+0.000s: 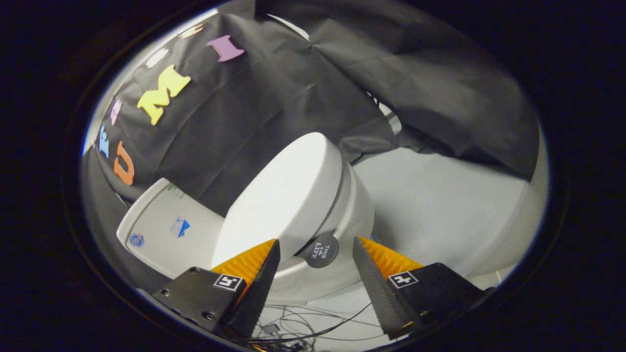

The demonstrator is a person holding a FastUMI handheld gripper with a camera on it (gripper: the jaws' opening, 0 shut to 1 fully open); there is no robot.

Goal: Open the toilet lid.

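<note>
Tool (316, 244) is held spread, pinching nothing; the round tab (319, 250) on the raised toilet lid (283, 195) is seen between its fingers.

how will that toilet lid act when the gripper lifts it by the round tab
The toilet lid looks like rigid, glossy plastic, so it probably swings as one stiff piece and may be slippery. The round tab sits between the open gripper fingers, likely the surer hold.
</note>
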